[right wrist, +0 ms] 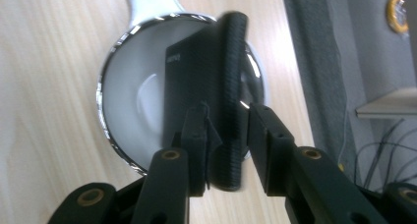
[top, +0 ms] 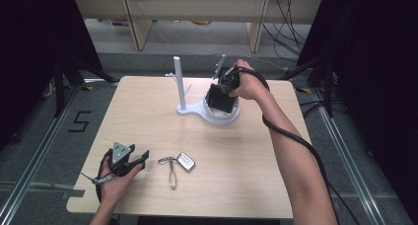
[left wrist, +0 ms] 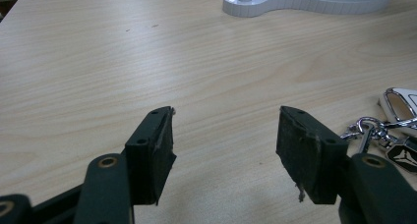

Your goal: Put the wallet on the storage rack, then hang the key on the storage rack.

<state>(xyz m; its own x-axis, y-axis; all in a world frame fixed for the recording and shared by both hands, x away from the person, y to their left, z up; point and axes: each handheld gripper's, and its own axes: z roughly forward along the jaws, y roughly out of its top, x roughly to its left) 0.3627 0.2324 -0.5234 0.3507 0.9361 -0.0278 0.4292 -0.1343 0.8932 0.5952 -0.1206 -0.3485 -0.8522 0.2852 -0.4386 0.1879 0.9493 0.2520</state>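
The right tool (right wrist: 227,128), jaws loosened around the black textured wallet (right wrist: 206,86) standing in the white round dish (right wrist: 118,86), seems mid-release and should next lift clear; left tool (left wrist: 223,150) gapes idle.

The white stand (top: 207,109) blocked the far middle of the counter (top: 148,116), its upright post (top: 178,82) rising at its left end and a black wallet (top: 220,97) standing in its dish. Left of the stand the counter lay bare. Nearer than the stand, the key fob (top: 185,161) and its keyring (top: 169,162) lay in the way.
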